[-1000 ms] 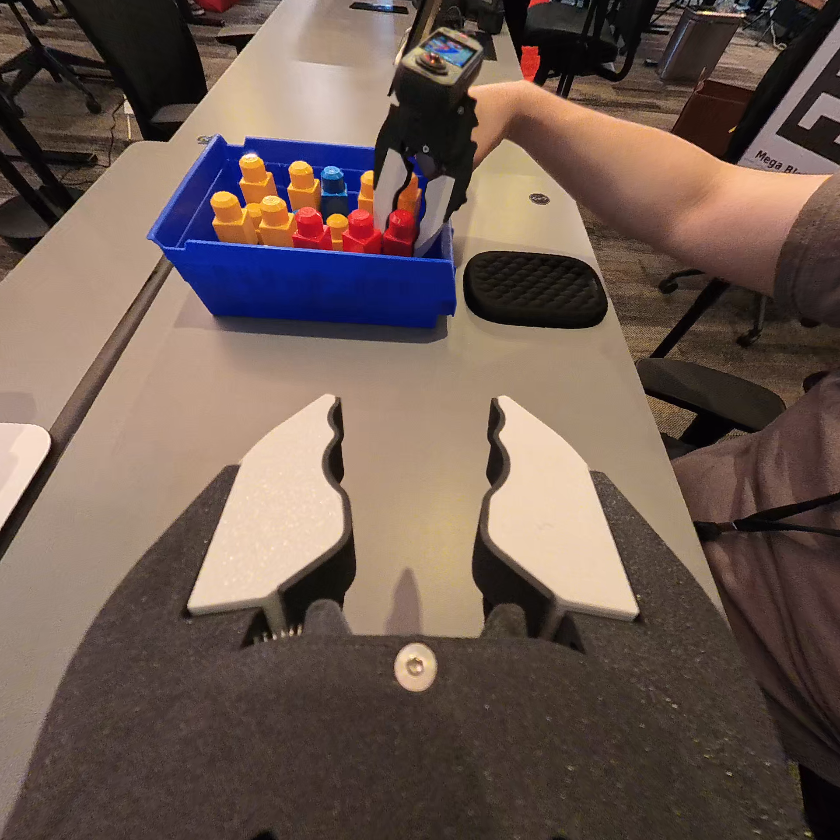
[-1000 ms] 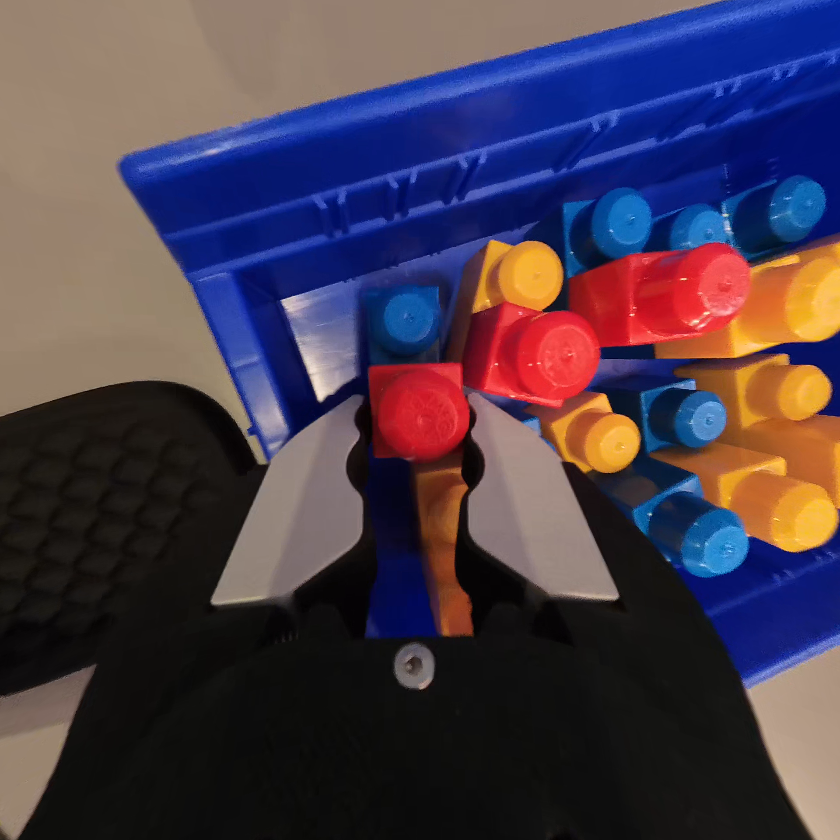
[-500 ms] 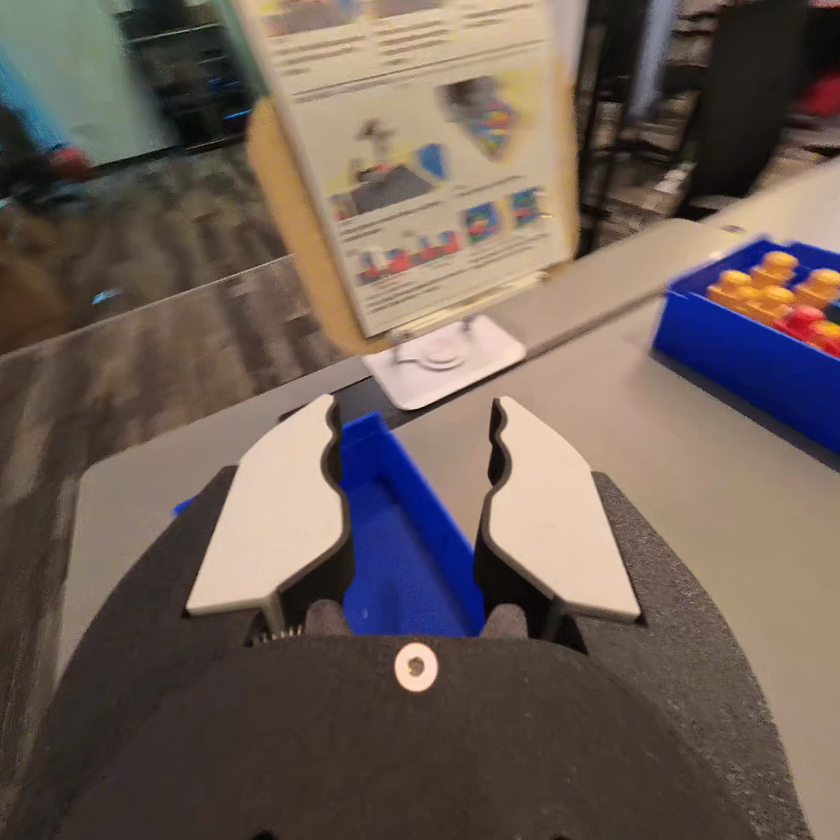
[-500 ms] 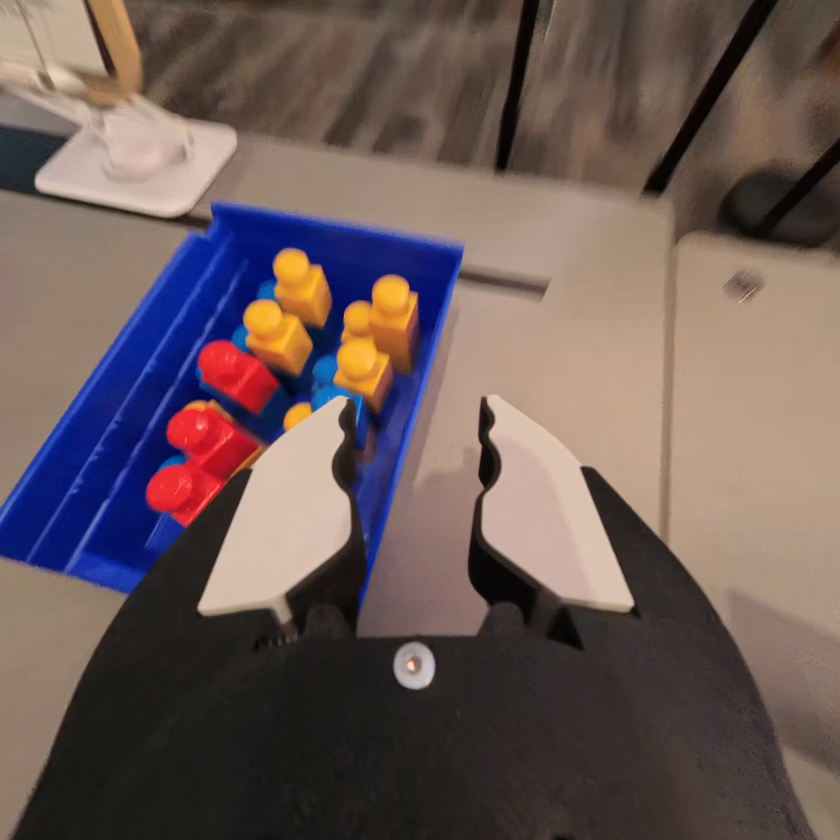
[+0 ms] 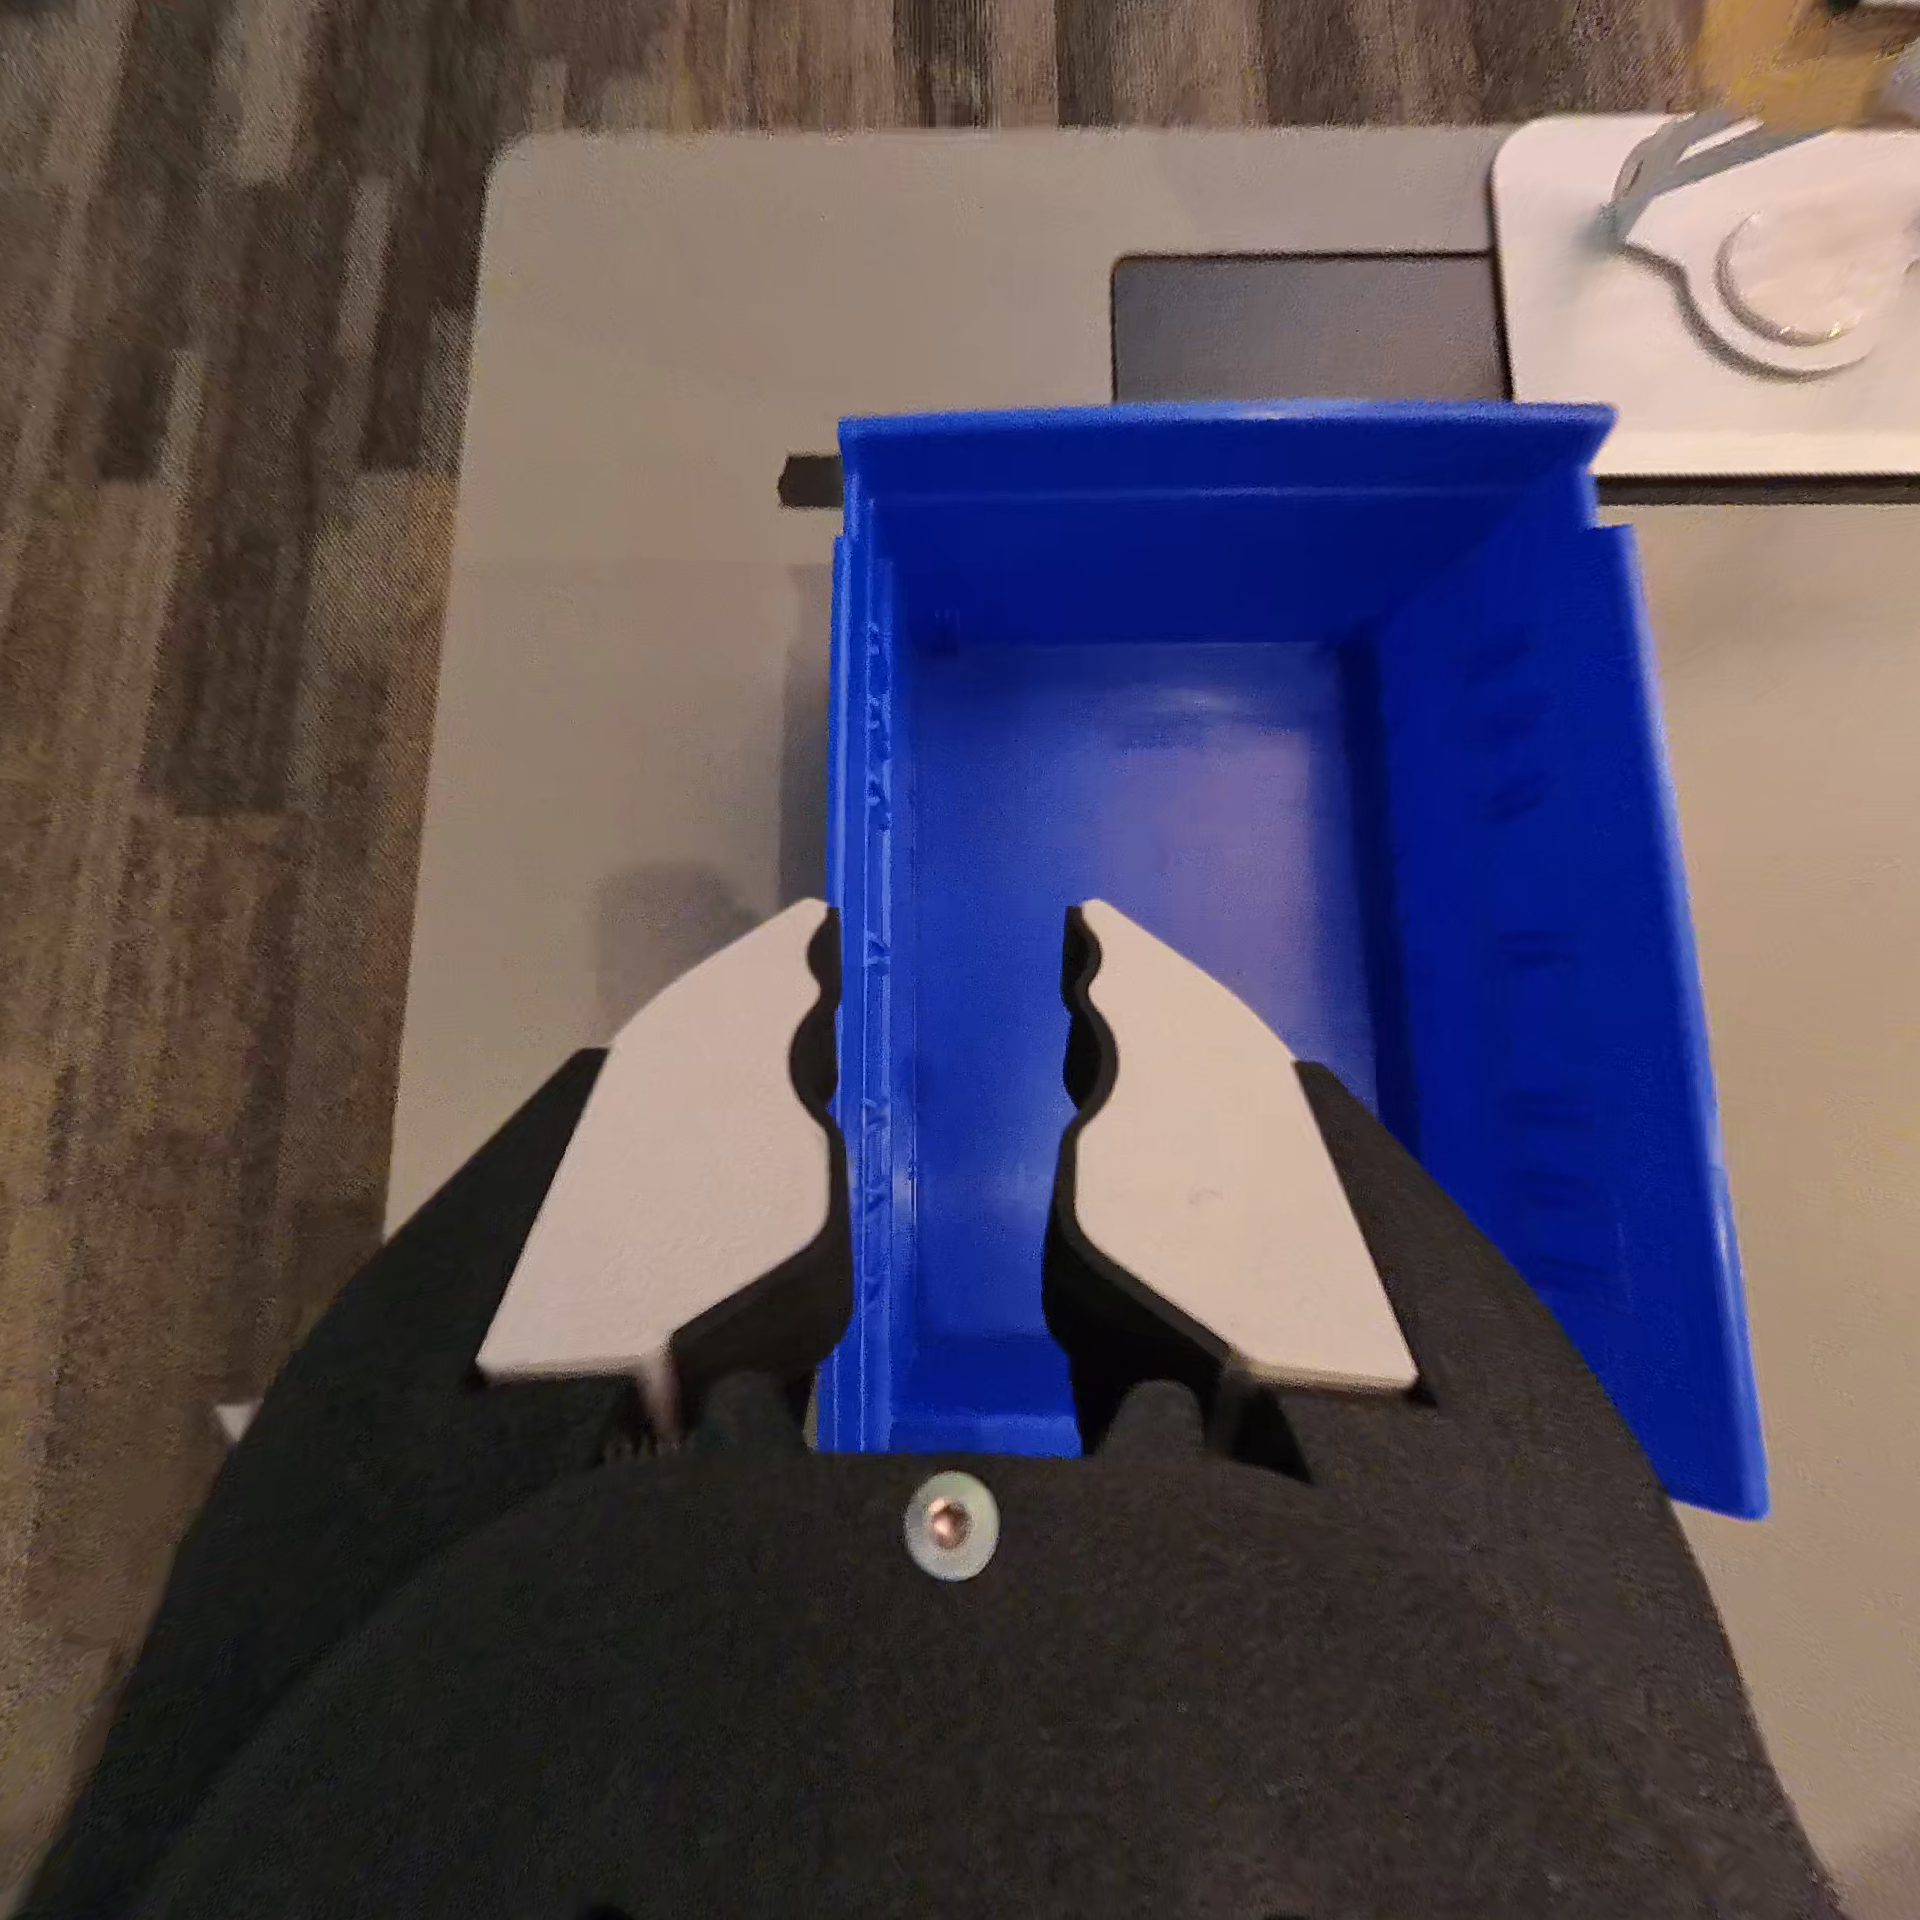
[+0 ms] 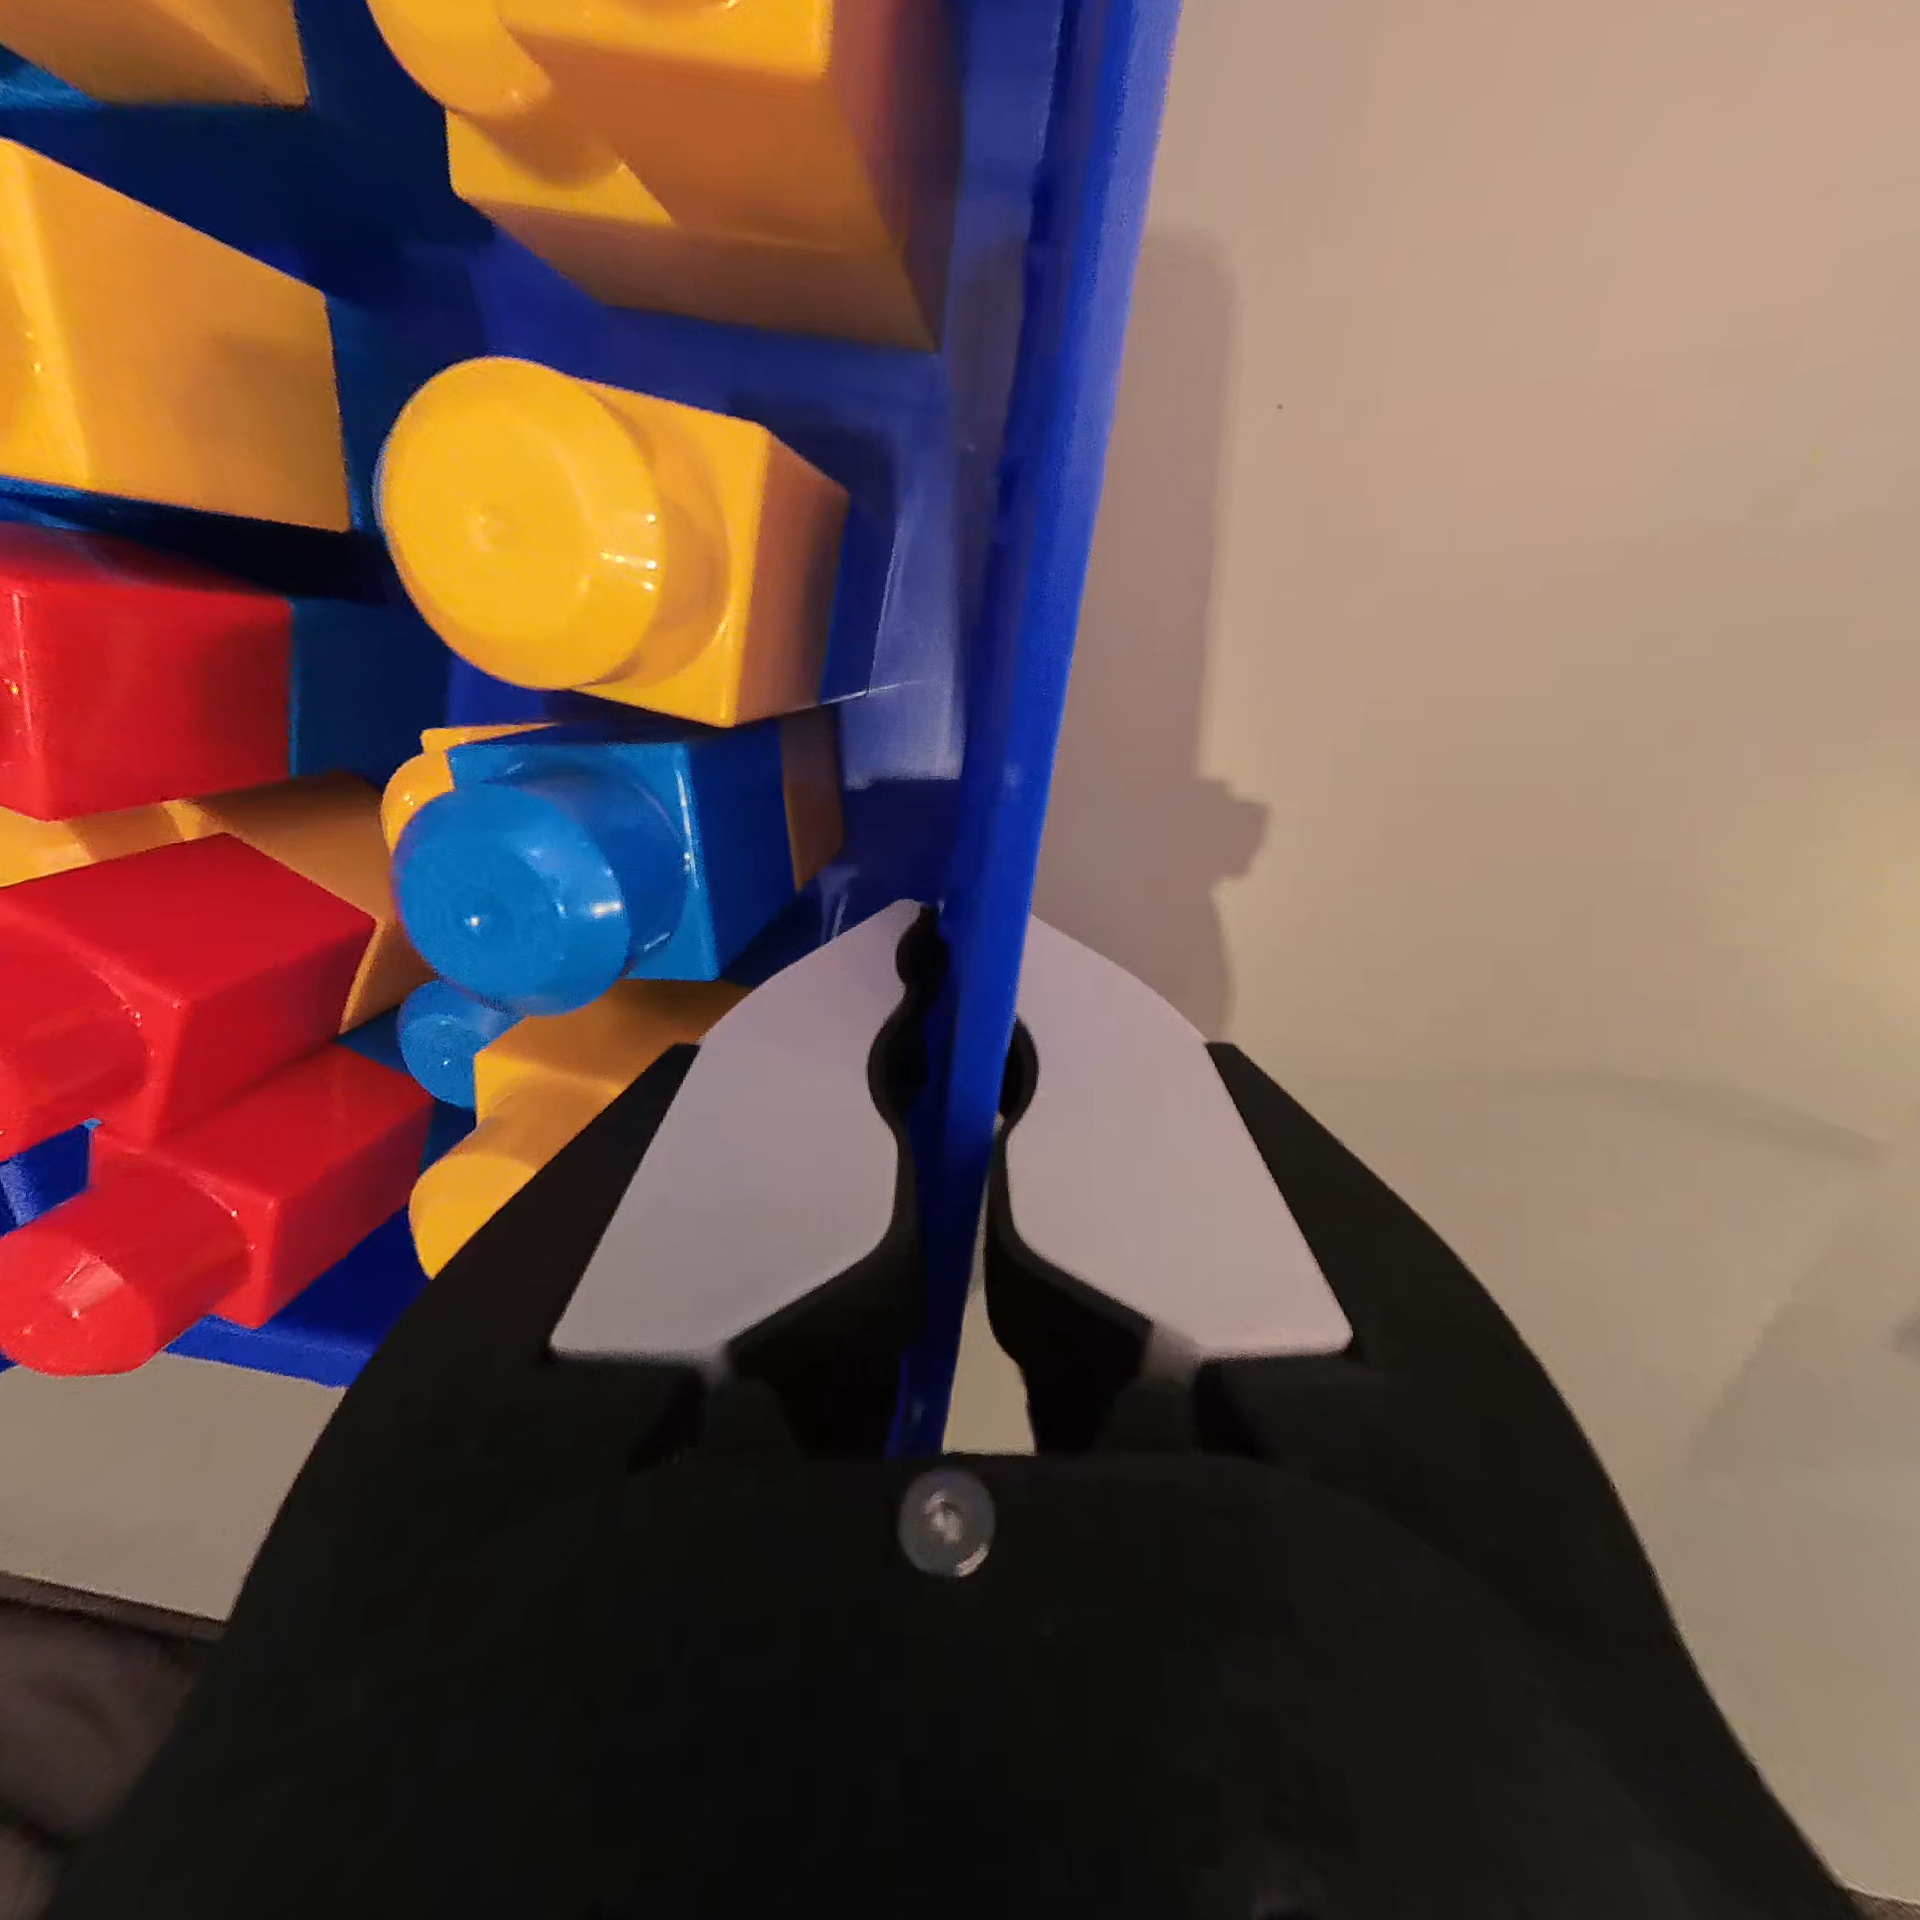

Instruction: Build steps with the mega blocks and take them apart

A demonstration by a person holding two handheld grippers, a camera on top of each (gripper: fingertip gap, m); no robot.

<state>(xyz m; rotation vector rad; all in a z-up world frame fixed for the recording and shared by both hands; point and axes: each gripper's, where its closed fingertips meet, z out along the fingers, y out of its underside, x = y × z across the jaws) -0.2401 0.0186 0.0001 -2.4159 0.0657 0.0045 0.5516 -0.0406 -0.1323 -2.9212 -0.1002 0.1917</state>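
- The left gripper (image 5: pixel 948 1060) hangs over the near end of an empty blue bin (image 5: pixel 1444 852), looking almost straight down into it. Its jaws are apart and hold nothing.
- The left finger (image 5: pixel 686 1174) sits outside the bin's left wall (image 5: pixel 871 1039), while the right finger (image 5: pixel 1216 1195) hangs over the floor of the bin. So that wall runs up between the two fingers, lengthwise, away from the gripper. I cannot tell whether either finger touches it.
- The empty bin lies long-end away from the gripper on a grey table (image 5: pixel 644 520), near its corner, with a white stand base (image 5: pixel 1704 291) beyond the far right end.
- Over on the other side, the right gripper (image 6: pixel 961 997) is closed on the side wall (image 6: pixel 1023 623) of a second blue bin, one finger inside and one outside, the wall pinched between them and running straight ahead.
- The blocks are all in that second bin, to the left of the pinched wall: a yellow block (image 6: pixel 613 540) and a blue block (image 6: pixel 582 873) close by it, red blocks (image 6: pixel 177 997) farther in. None are joined into steps, as far as I can see.
- My guess is both bins are being positioned before building starts. What matters for the left side is that the wall is already lined up with the gap, so a simple squeeze should catch it.
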